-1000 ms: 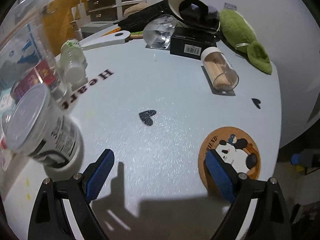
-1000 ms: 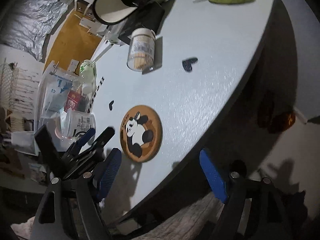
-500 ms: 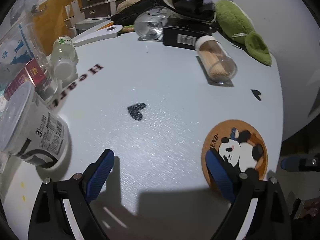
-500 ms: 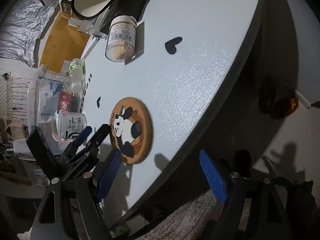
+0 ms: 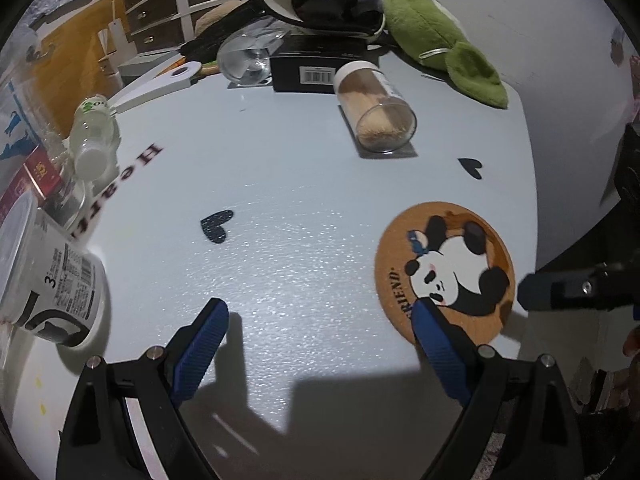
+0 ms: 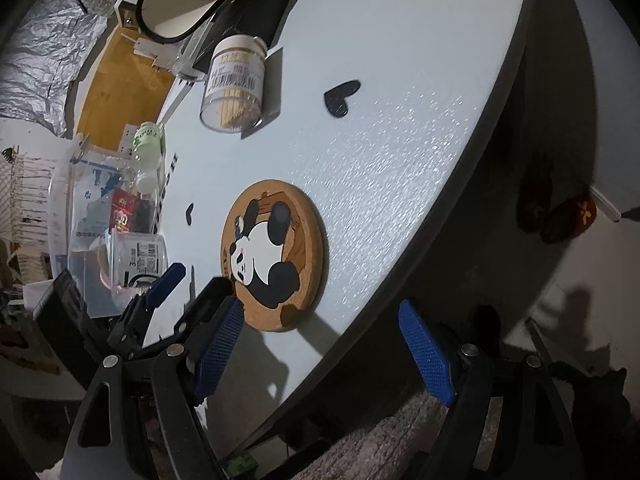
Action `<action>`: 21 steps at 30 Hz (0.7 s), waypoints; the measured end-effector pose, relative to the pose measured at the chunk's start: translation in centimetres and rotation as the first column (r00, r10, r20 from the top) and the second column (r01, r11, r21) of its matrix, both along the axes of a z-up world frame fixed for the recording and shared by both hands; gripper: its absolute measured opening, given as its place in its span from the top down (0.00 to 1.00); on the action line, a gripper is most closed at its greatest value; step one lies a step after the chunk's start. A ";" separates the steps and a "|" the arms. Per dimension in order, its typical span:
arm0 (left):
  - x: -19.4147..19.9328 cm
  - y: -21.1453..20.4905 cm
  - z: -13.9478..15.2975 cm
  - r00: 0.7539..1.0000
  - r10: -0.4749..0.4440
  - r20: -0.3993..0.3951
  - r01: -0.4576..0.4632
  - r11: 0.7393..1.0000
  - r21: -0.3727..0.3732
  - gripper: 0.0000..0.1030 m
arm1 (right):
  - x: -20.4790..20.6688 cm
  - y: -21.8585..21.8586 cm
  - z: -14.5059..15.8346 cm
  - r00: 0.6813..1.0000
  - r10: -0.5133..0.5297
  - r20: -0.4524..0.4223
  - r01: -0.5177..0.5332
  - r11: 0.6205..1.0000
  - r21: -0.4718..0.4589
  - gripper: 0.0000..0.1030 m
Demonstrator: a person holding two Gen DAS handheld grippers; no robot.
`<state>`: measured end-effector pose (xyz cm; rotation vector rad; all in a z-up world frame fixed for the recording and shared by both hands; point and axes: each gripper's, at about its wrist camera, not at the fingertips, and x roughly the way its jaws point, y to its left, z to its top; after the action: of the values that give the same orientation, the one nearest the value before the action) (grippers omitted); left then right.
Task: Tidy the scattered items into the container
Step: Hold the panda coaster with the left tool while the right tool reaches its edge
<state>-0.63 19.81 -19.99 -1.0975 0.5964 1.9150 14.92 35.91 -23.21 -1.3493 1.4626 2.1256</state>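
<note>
Left wrist view first: left gripper (image 5: pixel 320 322) has its blue pads spread wide, nothing between them, hovering low over the pale table (image 5: pixel 304 184). Its right pad overlaps the near edge of the round panda coaster (image 5: pixel 444 270), which lies flat near the table's right rim; whether they touch is unclear. A toothpick jar (image 5: pixel 374 114) lies on its side further back, white cap away from camera. Behind it a black box (image 5: pixel 316 74) with a barcode, a clear glass (image 5: pixel 244 60) on its side, a green plush (image 5: pixel 440 46) and a slipper (image 5: pixel 316 4). At left a small bottle (image 5: pixel 94 136) on its side, a white plastic cup (image 5: pixel 52 280) tipped over, and the clear container (image 5: pixel 24 128) with a red pack inside at the frame edge. Black heart stickers (image 5: pixel 216 226) mark the tabletop. Part of the other tool shows dark at far right.

Right wrist view: right gripper (image 6: pixel 320 348) is also wide apart and empty, positioned past the table edge, with its left pad just beside the coaster (image 6: pixel 272 254). The left gripper (image 6: pixel 192 286) sits just left of the coaster. Toothpick jar (image 6: pixel 234 84) lies up-table, well apart. Container (image 6: pixel 86 204) stands at far left with the bottle (image 6: pixel 148 152) and cup (image 6: pixel 138 258) beside it.
</note>
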 end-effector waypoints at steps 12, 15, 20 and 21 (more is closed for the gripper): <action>-3.0 2.8 0.0 0.996 0.058 -0.073 -0.062 0.996 -0.056 0.10 | 0.1 0.8 0.4 1.000 -0.017 -0.015 0.017 1.000 -0.003 0.22; -2.6 3.0 -0.6 0.997 0.026 -0.069 -0.031 0.997 -0.072 0.10 | 0.2 0.9 0.3 1.000 -0.023 -0.019 0.023 1.000 -0.011 0.22; -1.0 2.9 -0.7 0.997 -0.034 -0.067 0.029 0.998 -0.064 0.10 | 0.4 1.1 0.1 0.999 -0.031 -0.030 0.030 0.999 -0.019 0.26; -0.8 2.9 -0.7 0.997 -0.040 -0.065 0.036 0.997 -0.063 0.10 | 0.5 1.1 0.1 0.999 -0.033 -0.032 0.032 0.999 -0.020 0.30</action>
<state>-1.41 22.74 -20.66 -1.0575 0.7127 1.9176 15.42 36.99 -23.13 -1.2949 1.5110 2.1280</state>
